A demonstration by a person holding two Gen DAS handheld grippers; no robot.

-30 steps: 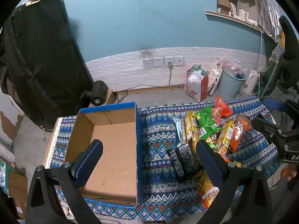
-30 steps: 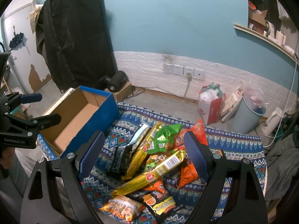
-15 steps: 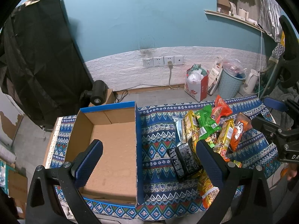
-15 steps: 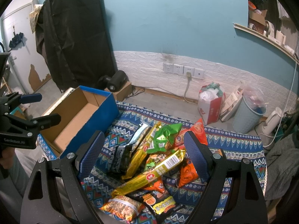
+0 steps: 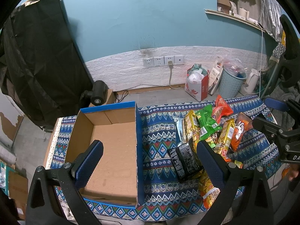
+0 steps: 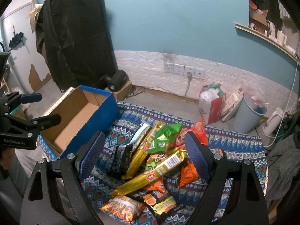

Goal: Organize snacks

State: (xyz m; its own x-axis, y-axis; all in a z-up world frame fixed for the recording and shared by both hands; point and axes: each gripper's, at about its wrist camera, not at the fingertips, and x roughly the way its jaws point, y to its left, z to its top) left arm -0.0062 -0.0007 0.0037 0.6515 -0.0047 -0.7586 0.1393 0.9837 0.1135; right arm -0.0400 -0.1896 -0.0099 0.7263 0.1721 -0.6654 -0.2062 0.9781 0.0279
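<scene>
An empty cardboard box with blue sides [image 5: 112, 150] [image 6: 75, 120] stands on the left of a patterned cloth [image 5: 159, 131]. A pile of snack packets lies to its right: a black packet [image 5: 184, 160] [image 6: 120, 157], a long gold packet [image 6: 151, 172], a green packet [image 5: 207, 122] [image 6: 165, 136], and orange ones [image 5: 239, 131] [image 6: 187, 174]. My left gripper [image 5: 148, 161] is open, above the box's right wall. My right gripper [image 6: 143, 153] is open, above the pile. Neither holds anything.
Behind the table are a black covered cabinet [image 6: 75, 37], a red-and-white bag [image 5: 196, 86], a light blue bin [image 5: 230, 82], a white kettle [image 6: 273, 121] and wall sockets [image 5: 163, 61]. A black round device [image 5: 98, 93] sits behind the box.
</scene>
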